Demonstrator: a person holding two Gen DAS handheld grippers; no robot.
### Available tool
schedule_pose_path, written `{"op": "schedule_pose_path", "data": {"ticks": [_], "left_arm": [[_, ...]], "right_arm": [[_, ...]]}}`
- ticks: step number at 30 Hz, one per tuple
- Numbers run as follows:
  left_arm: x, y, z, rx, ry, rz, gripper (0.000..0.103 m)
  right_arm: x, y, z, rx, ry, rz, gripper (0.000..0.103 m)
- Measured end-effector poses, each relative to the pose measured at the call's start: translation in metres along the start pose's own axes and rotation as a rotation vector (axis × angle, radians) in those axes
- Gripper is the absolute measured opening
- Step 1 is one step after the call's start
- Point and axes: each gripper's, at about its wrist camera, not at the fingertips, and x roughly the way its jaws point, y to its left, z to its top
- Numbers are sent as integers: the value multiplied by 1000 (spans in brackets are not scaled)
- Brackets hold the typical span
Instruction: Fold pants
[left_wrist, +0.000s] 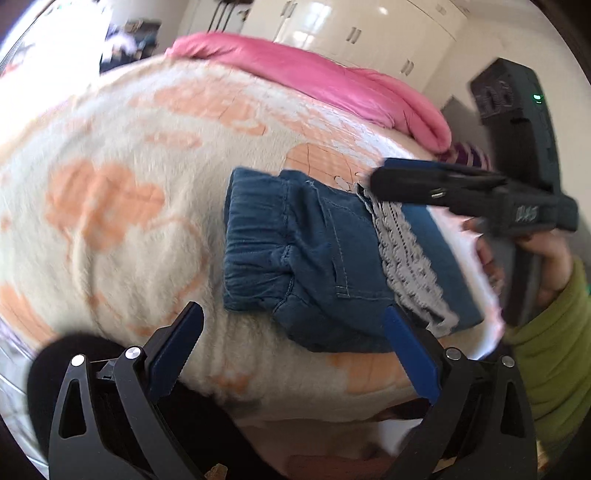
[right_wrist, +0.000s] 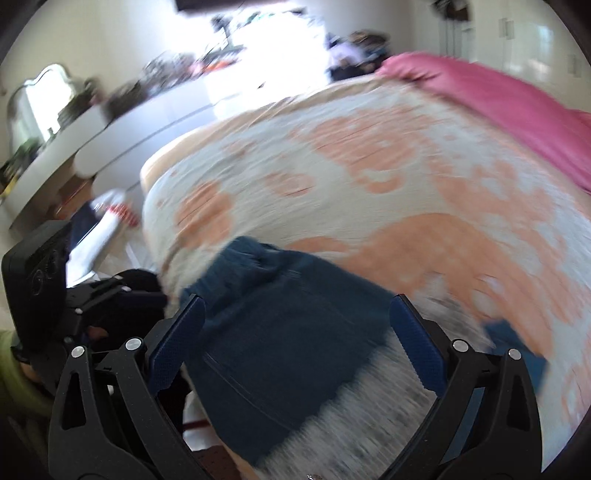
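Small blue denim pants (left_wrist: 314, 258) with a white lace hem (left_wrist: 410, 262) lie folded on the bed blanket (left_wrist: 129, 166). My left gripper (left_wrist: 291, 328) is open and empty, hovering just in front of the pants' near edge. My right gripper (right_wrist: 295, 317) is open and empty, right above the pants (right_wrist: 280, 332); the view is blurred. The right gripper also shows in the left wrist view (left_wrist: 376, 177), at the pants' far right end by the lace. The left gripper's body shows at the left of the right wrist view (right_wrist: 96, 295).
The cream and orange blanket covers the bed. A pink quilt (left_wrist: 332, 77) lies along the far side. White cupboards (left_wrist: 369, 29) stand behind. A long white dresser (right_wrist: 110, 136) stands left of the bed, with clothes on the floor (right_wrist: 107, 210) beside it.
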Motion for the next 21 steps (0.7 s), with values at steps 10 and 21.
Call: {"op": "schedule_pose_path", "data": {"ticks": [10,21], "left_arm": [[29,11,-3,-105,17,-89,82],[28,-15,14,-121,-16,-208,88]], "right_arm": [[96,11,27,-90,255,124,60],[-14,-55,4,65,-87,355,30]]}}
